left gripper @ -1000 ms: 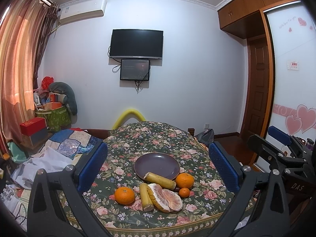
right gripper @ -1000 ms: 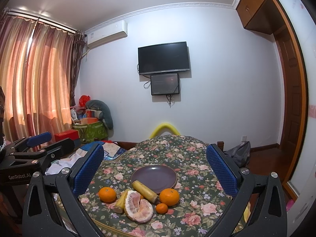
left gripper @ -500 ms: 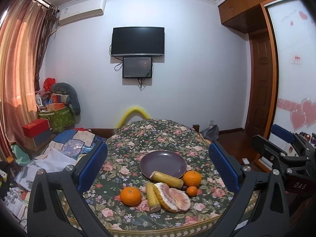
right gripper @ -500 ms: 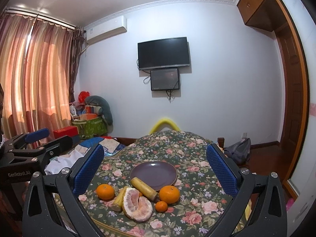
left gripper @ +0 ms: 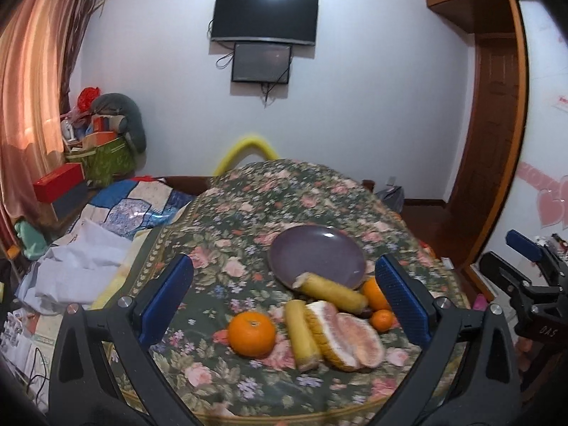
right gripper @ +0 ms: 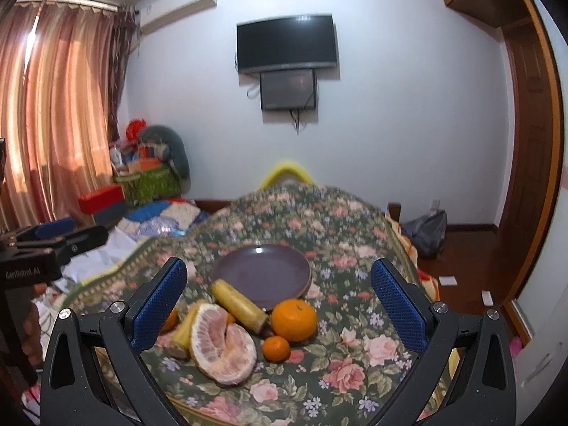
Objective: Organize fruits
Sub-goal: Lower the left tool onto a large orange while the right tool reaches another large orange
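A purple plate [left gripper: 317, 257] [right gripper: 262, 275] lies empty on a floral-clothed table [left gripper: 248, 206]. In front of it lie two yellow banana pieces [left gripper: 332, 291] [left gripper: 301, 333], a peeled pomelo [left gripper: 346, 333] [right gripper: 222, 344], two large oranges [left gripper: 251, 333] [right gripper: 294, 319] and a small tangerine [left gripper: 382, 319] [right gripper: 276, 348]. One banana piece [right gripper: 239, 303] rests on the plate's rim. My left gripper [left gripper: 284, 301] is open and empty, above the fruit. My right gripper [right gripper: 277, 305] is open and empty, above the fruit too.
The table's near edge [right gripper: 284, 415] runs just below the fruit. A bed with a patchwork quilt [left gripper: 135, 206] and papers stands to the left. A yellow chair back [left gripper: 248, 149] rises behind the table. The other gripper shows at each view's side [left gripper: 525, 284] [right gripper: 42, 252].
Both grippers have moved down and forward toward the table, so the fruit and plate look larger and closer. Both jaws stay open.
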Demonstrator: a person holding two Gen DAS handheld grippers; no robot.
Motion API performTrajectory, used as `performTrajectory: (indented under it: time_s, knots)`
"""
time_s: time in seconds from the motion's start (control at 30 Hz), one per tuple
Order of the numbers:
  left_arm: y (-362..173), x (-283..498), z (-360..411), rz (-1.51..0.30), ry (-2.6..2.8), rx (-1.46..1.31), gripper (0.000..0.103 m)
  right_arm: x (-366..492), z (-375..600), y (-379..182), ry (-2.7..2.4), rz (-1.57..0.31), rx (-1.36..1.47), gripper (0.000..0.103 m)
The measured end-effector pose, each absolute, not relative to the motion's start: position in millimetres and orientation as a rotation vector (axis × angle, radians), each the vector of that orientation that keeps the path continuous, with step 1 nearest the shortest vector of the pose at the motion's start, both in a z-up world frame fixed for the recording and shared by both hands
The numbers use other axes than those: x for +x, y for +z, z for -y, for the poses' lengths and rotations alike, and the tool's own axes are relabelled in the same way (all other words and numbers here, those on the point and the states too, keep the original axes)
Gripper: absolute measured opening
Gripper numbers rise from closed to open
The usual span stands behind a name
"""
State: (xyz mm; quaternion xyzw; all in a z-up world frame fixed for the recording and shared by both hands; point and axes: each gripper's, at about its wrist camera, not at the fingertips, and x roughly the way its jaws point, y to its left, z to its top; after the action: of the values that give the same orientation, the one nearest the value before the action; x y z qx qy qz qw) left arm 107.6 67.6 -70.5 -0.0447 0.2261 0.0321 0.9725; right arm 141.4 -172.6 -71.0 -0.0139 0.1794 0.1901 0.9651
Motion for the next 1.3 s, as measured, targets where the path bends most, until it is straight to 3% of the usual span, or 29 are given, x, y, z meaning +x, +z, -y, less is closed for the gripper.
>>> performTrajectory:
  time_s: [0.27,0.43,0.53,0.77,1.3]
  knots:
    - [-112.8,154.5,-93.2,-0.597,0.069,-0.058,0.103,177.4,163.3,-101.4,0.389,-0.496,-0.063,0.103]
    - [-143.9,174.6,-106.3,-0.711,0.04,-0.086,0.086,205.1,158.8,-125.7,0.393,-0.588,-0.074,0.102]
    - [-163.8,184.6,-110.7,-0.769,0.032,-0.099,0.083,218.7,156.8,-141.1,0.388,-0.632,-0.082,0.096]
    - [-195.9,197.6,-111.7,-0.853,0.009,-0.12,0.083,241.0,153.6,-164.5,0.408,-0.72,-0.068,0.094]
    - [-226.8,206.7,-107.2,-0.931,-0.044,-0.141,0.072,270.4,152.7,-195.2,0.422,-0.837,-0.028,0.078]
